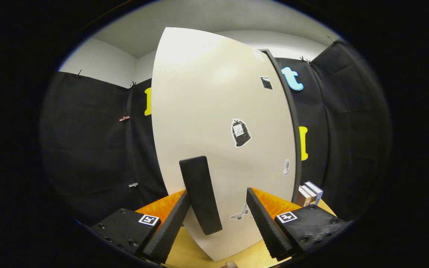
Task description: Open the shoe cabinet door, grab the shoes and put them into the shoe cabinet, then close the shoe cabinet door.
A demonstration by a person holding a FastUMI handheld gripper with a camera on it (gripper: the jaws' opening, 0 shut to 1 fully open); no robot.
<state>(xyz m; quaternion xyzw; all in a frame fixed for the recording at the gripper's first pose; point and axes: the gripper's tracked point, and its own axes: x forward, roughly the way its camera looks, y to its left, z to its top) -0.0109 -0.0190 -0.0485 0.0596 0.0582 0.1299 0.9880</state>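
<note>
Shoe cabinet door stands right in front of the gripper, a pale, glossy panel rising tall above the fingers. Fingers spread apart, nothing pinched between them. The door's dark bar handle sits in the gap between them, closer to the left finger, which is just beside or maybe touching its lower part; hard to tell contact. Right finger is apart from the handle, with bare door panel showing between.

Door carries several stickers: a dark bag-shaped one above and right of the handle, a small dark square one higher up, a pale butterfly low down near the right finger, a small pale one by the door's right edge. Dark strip runs along that right edge.

Small boxes stand beyond the right finger, on the yellowish wooden surface that the cabinet rests on. Shoes not spotted from here.
</note>
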